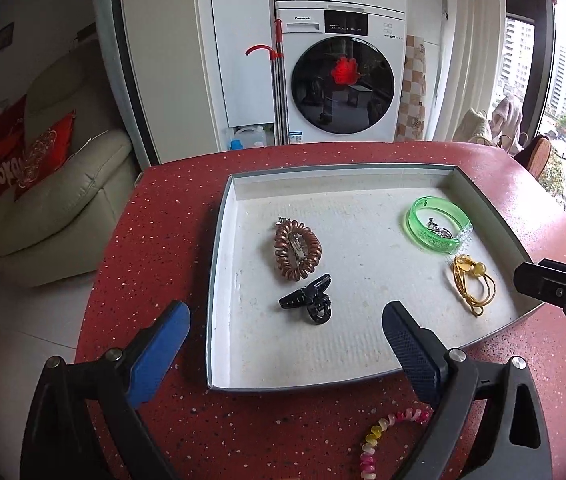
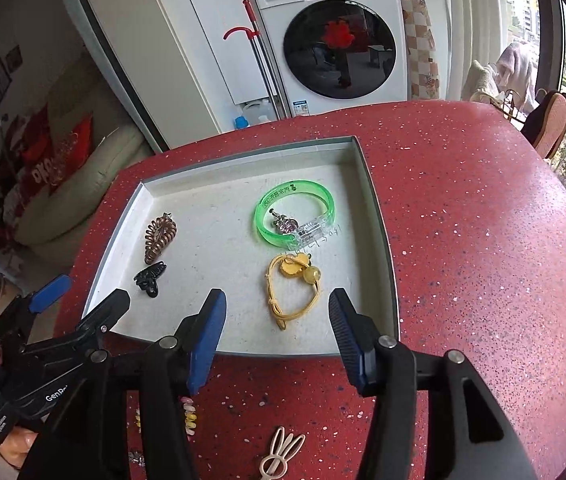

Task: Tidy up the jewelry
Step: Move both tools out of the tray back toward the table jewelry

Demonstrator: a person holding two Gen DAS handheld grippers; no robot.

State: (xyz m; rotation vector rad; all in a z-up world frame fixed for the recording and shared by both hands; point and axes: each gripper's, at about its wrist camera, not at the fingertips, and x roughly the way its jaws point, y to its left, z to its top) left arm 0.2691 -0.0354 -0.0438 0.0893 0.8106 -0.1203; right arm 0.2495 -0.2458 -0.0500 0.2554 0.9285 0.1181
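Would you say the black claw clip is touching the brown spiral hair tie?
Apart: the left wrist view shows white tray floor between the black claw clip and brown spiral hair tie.

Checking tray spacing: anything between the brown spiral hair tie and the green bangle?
Nothing: only bare white tray floor separates the brown spiral hair tie from the green bangle, clearest in the left wrist view.

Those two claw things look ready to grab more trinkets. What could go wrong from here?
The pink and yellow coil tie lies right under the left gripper, easy to snag. The right gripper, open over the yellow cord bracelet, might push its loose loops instead of pinching them. The green bangle rings a small charm that could get dragged along.
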